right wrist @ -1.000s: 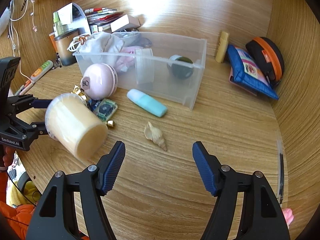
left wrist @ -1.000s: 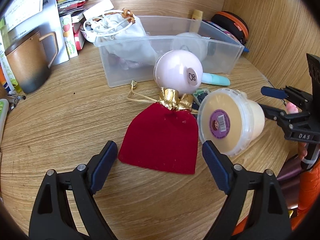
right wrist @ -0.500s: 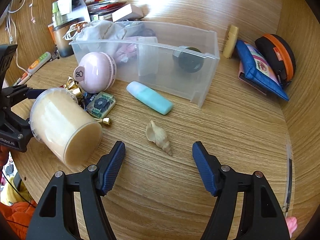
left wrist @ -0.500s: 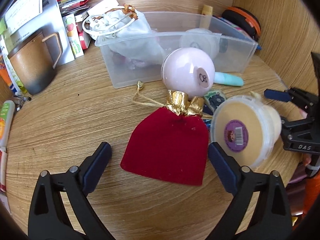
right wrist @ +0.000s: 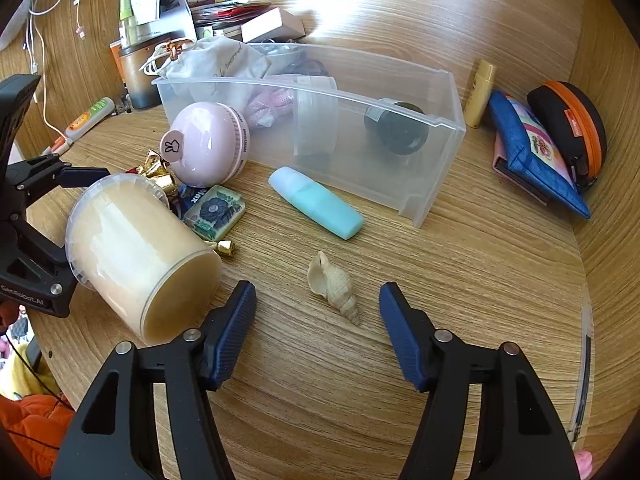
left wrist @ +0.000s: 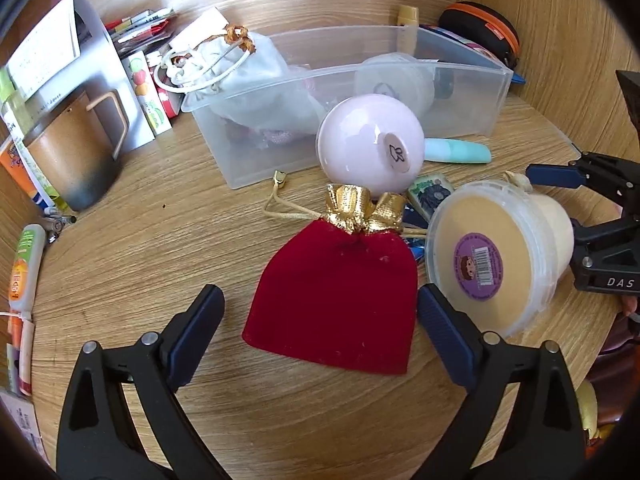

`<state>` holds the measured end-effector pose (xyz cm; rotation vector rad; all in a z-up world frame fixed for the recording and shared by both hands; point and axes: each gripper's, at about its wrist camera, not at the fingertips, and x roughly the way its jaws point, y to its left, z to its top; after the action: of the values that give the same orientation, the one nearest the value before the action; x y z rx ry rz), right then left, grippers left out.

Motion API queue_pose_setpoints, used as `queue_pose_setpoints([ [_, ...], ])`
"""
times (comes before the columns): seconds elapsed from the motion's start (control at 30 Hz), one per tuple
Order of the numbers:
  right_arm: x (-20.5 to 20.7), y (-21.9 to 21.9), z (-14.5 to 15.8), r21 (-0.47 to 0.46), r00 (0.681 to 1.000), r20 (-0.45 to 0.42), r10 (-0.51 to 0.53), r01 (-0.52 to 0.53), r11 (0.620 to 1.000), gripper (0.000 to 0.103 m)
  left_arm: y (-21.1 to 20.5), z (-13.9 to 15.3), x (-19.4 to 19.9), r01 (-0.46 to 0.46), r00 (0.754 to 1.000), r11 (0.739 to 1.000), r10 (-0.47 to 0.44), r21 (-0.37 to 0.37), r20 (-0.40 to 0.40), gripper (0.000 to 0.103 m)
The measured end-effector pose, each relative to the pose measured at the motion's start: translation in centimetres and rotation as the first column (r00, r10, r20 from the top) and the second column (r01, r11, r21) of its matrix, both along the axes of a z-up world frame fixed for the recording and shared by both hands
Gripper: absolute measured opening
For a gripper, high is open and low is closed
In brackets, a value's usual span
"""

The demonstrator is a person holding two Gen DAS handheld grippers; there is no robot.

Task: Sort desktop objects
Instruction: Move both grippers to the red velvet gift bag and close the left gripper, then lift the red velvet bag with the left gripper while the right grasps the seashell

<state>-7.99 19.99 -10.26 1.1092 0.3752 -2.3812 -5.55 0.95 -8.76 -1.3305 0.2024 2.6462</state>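
Observation:
A red velvet pouch [left wrist: 334, 292] with a gold neck lies flat on the wooden desk. My left gripper [left wrist: 320, 340] is open, its fingers on either side of the pouch's lower end. A beige seashell [right wrist: 334, 286] lies on the desk. My right gripper [right wrist: 318, 332] is open with the shell between and just ahead of its fingertips. A cream tub [left wrist: 496, 256] lies on its side between the two grippers; it also shows in the right wrist view [right wrist: 140, 256]. A pink round case [left wrist: 370, 148] sits behind the pouch.
A clear plastic bin [right wrist: 432, 152] holds a white drawstring bag [left wrist: 240, 68] and a dark jar [right wrist: 396, 132]. A teal tube [right wrist: 316, 202], a small floral tin [right wrist: 214, 212], a brown mug [left wrist: 72, 160], a blue pouch [right wrist: 536, 160] and a black case [right wrist: 572, 120] lie around.
Both grippers have moved forward and lower toward the desk; the pouch and the shell now sit closer between their open fingers. Nothing was picked up.

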Motion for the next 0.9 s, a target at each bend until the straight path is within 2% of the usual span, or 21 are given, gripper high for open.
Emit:
queue_pose_setpoints([
  [0.07, -0.1, 0.1, 0.0, -0.008, 1.0, 0.006, 0.003, -0.003, 1.0, 0.058, 0.0, 0.1, -0.1, 0.022, 1.0, 1.0, -0.022, 0.015, 0.005, 0.087],
  [0.2, -0.1, 0.1, 0.0, -0.017, 1.0, 0.008, 0.015, -0.015, 1.0, 0.052, 0.9, 0.4, 0.0, 0.054, 0.998, 0.998, -0.055, -0.041, -0.024, 0.077],
  [0.3, 0.0, 0.1, 0.0, -0.023, 1.0, 0.01, 0.026, -0.026, 0.999, 0.047, 1.1, 0.5, -0.2, 0.07, 0.997, 0.996, -0.071, -0.05, -0.027, 0.076],
  [0.4, 0.0, 0.2, 0.0, -0.032, 0.999, 0.009, 0.033, -0.033, 0.999, 0.032, 0.9, 0.6, -0.2, 0.078, 0.996, 0.996, -0.08, -0.049, -0.042, 0.072],
  [0.57, -0.2, 0.3, 0.1, -0.031, 0.999, 0.009, 0.038, -0.038, 0.999, 0.027, 0.6, 0.6, -0.1, 0.066, 0.996, 0.996, -0.069, -0.062, -0.055, 0.065],
  [0.7, -0.5, 0.4, 0.1, -0.032, 0.999, 0.013, 0.041, -0.04, 0.999, 0.018, 0.2, 1.1, -0.1, 0.028, 0.996, 0.997, -0.035, -0.077, -0.085, 0.059],
  [0.9, -0.6, 0.5, 0.1, -0.05, 0.999, 0.02, 0.051, -0.05, 0.998, 0.015, -2.1, 1.6, -0.9, -0.015, 0.998, 1.0, 0.015, 0.006, -0.061, 0.049],
])
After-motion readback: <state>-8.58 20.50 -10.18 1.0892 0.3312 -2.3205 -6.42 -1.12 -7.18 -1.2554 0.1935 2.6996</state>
